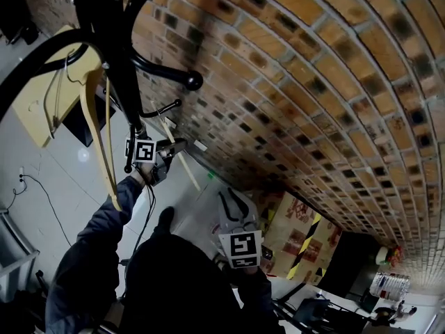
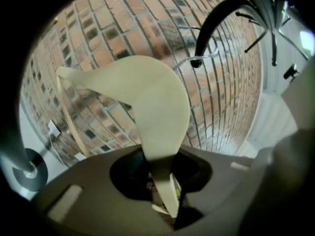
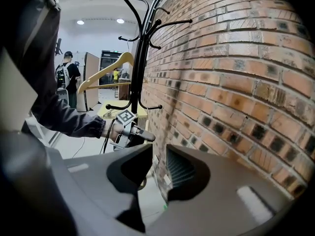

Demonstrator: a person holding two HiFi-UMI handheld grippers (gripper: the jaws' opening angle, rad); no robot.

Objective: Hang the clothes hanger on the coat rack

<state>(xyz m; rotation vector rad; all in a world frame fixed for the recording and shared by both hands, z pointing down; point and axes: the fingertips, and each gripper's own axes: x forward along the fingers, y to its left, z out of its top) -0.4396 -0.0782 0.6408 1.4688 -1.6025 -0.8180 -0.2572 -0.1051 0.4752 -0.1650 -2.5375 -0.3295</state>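
While gripping one end of the pale wooden clothes hanger (image 2: 157, 102) in the closed jaws of the left gripper (image 1: 174, 150), holds it up beside the black coat rack (image 3: 139, 58). Brings its wire hook (image 2: 187, 60) close to a ball-tipped rack arm (image 2: 211, 18); cannot tell whether hooked on. Reaches up with the left sleeve (image 1: 104, 235). Holds the right gripper (image 3: 158, 161) lower, jaws apart and empty, facing the brick wall (image 3: 236, 82). Leaves wall just beside the rack, open pale floor (image 1: 42, 158) on the other side.

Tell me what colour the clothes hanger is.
Pale cream; the clothes hanger shows best in the left gripper view.
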